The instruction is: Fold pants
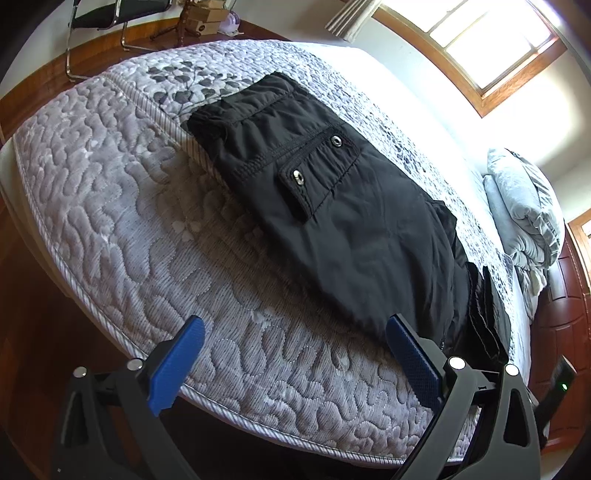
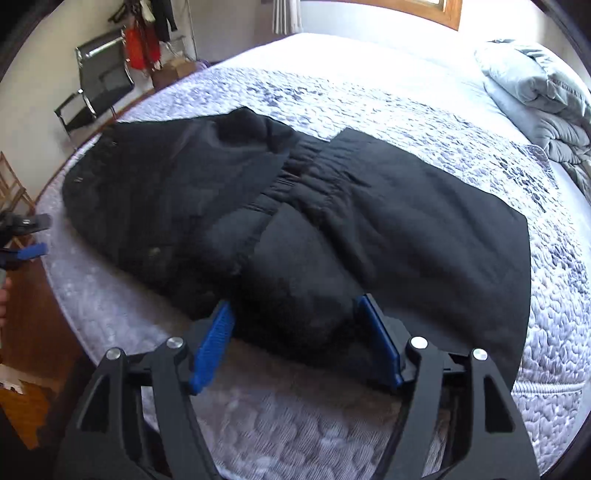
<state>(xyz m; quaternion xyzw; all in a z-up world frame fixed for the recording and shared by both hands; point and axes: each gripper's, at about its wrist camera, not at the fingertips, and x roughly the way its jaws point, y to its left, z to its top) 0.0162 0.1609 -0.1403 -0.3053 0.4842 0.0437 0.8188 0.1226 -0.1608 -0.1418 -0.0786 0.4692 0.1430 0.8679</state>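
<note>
While pants (image 2: 295,229) lie on mattress (image 1: 147,240), left tool (image 1: 295,354) spread, right tool (image 2: 299,332) spread, both holding nothing.

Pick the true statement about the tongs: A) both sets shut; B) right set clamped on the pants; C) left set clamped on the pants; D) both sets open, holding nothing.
D: the left tongs and right tongs both stand spread, and the black pants lie free on the mattress.

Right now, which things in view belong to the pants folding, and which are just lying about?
Job:
black fabric pants with metal snaps
left hand-held gripper, open
right hand-held gripper, open
grey quilted mattress

Lying about:
folded grey duvet
black chrome-framed chair
cardboard boxes
</note>
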